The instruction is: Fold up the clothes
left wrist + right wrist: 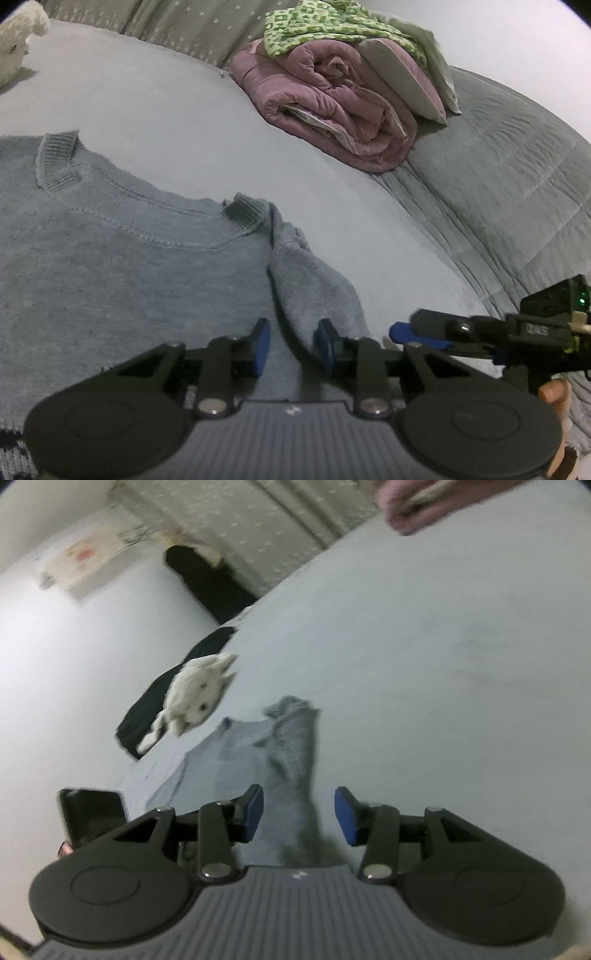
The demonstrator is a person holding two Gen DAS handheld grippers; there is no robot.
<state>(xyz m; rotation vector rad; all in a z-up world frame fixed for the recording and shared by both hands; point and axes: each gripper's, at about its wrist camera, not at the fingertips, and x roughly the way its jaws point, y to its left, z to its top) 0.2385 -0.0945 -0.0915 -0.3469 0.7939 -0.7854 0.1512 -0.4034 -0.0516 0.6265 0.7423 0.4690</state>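
- Grey sweater (122,280) lies flat on the bed (177,122), filling the lower left of the left wrist pic; neck at upper left.
- Sleeve (314,291) is bunched up at center.
- Left tool (291,345): part open, sleeve edge sits btwn the pads, not pinched yet.
- Right tool (299,816): part open, sleeve cloth under the gap, holds nothing.
- Sweater looks soft, floppy & light; prob won't slip much.
- Best grab spots: sleeve end or shoulder seam.
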